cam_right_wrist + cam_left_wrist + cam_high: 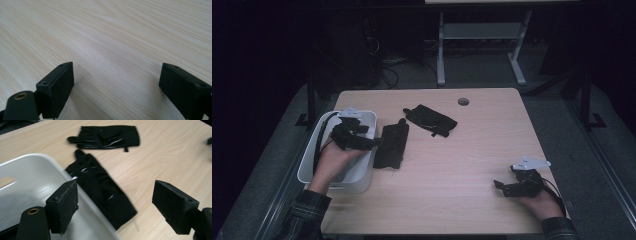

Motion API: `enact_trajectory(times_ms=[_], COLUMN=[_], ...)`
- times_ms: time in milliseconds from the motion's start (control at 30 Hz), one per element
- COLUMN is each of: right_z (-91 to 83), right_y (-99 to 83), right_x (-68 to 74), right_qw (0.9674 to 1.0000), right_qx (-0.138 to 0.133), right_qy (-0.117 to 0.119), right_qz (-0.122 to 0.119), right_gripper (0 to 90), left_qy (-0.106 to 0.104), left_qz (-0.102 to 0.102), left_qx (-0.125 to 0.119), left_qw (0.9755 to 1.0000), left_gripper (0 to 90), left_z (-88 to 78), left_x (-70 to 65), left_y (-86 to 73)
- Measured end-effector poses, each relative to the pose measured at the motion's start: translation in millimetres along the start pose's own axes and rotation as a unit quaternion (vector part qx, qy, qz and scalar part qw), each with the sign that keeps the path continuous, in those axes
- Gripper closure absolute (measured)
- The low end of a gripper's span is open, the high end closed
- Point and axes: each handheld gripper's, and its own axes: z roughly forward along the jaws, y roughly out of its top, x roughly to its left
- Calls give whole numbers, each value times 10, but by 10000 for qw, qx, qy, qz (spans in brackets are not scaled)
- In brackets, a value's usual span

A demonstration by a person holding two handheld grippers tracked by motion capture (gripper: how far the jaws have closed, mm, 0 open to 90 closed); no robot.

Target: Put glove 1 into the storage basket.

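The left gripper (371, 142) hangs over the white bin's (310, 159) right rim, jaws spread wide with nothing between them. Just beyond that rim lies the near glove (100, 192) — flat on the table (472, 150), touching the bin's wall. The far glove (107, 137) lies past it. Well right of the bin, the right gripper (498, 186) rests low — jaws wide, empty.

Black glove (100, 187) flat beside white bin (37, 170), second glove (107, 137) near
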Motion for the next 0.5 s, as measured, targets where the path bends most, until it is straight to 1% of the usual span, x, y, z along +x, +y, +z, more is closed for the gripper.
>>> enact_trajectory(times_ms=[133,267,300,367,400,467,500], right_z=[-1,-1,-1,-1,-1,0,0], right_y=[0,-1,-1,-1,-1,0,1], right_x=[0,-1,-1,0,0,3,4], right_qw=[10000,10000,10000,10000,10000,10000,10000], right_qx=[2,1,2,3,3,4,6], right_qy=[6,19,18,20,22,20,24], right_qz=[-3,-24,-23,-22,-22,-25,-25], right_gripper=[125,125,125,125,125,125,126], left_qy=[-181,-362,-402,-469,-518,-592,-642], left_qz=[79,259,291,363,430,432,465], left_qx=[-44,-20,-41,3,42,65,81], left_qw=[9998,9990,9988,9982,9977,9973,9968], left_gripper=[199,199,200,200,199,199,199], left_z=[101,209,243,312,357,428,466], left_x=[-185,-378,-430,-529,-581,-661,-698], left_y=[24,26,18,-9,-32,-78,-107])
